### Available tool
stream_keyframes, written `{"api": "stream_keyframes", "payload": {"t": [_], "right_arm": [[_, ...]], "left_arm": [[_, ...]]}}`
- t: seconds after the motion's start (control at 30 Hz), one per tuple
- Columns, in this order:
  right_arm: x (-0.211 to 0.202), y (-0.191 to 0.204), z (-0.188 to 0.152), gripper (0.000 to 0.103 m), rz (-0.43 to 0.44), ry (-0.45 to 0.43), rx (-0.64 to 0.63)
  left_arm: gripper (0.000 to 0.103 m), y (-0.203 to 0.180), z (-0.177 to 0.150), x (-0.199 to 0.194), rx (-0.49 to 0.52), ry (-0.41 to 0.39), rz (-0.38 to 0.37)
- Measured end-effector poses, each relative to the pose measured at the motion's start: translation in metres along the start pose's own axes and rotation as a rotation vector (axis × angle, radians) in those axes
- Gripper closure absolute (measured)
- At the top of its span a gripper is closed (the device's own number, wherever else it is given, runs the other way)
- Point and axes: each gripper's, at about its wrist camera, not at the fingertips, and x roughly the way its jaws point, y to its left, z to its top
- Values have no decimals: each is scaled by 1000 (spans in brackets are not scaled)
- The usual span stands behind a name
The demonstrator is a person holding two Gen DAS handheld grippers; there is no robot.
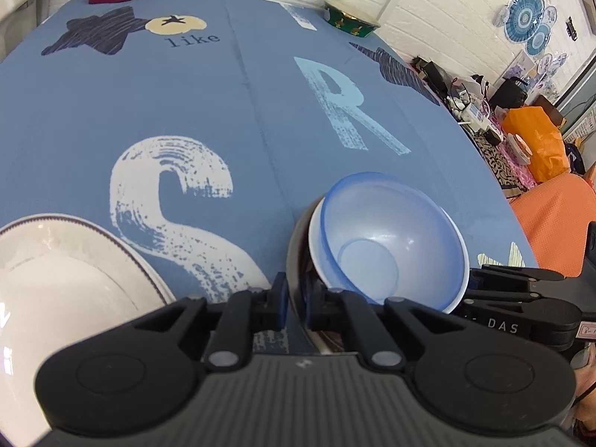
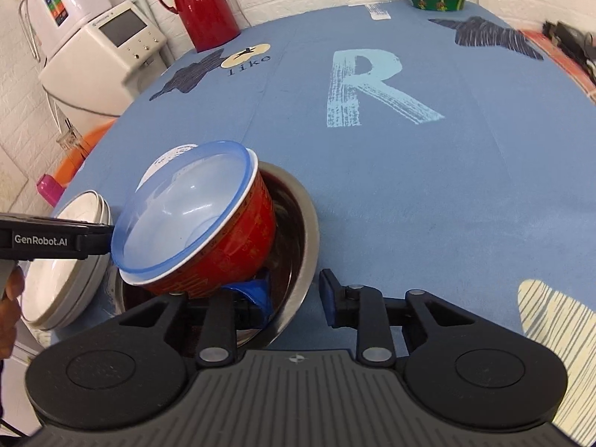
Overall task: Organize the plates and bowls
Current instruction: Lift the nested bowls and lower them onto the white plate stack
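Three nested bowls — translucent blue plastic bowl (image 2: pixel 186 219) in red bowl (image 2: pixel 231 257), tilted in steel bowl (image 2: pixel 298 238) — sat between the open right gripper (image 2: pixel 294 294) fingers; left gripper (image 1: pixel 296 298) pinched the steel rim; stack judged slippery, top-light.

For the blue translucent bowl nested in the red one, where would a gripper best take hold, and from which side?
Probably by its rim. The blue translucent bowl sits tilted inside the red bowl, its thin lip standing just proud of the red bowl's white edge. The lip's upper far arc, away from the left gripper and the plates, looks clear, so one finger inside and one outside from above should fit.
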Motion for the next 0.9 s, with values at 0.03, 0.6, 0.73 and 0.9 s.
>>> {"api": "stream_keyframes", "payload": {"t": [0.03,0.6,0.73,0.9], "right_arm": [[0,2,1,91,-11,-1,-22],[-7,3,4,91,-41,-27,-47],[-5,6,7,91,-27,-23,-15],[-9,26,19,91,-25,-53,-41]], "left_arm": [[102,-2,0,0,3,0,8],[103,-12,12,5,19,3,28],[103,-11,12,-1,34,-14,45],[103,-1,17,-21,26,-50,54]]}}
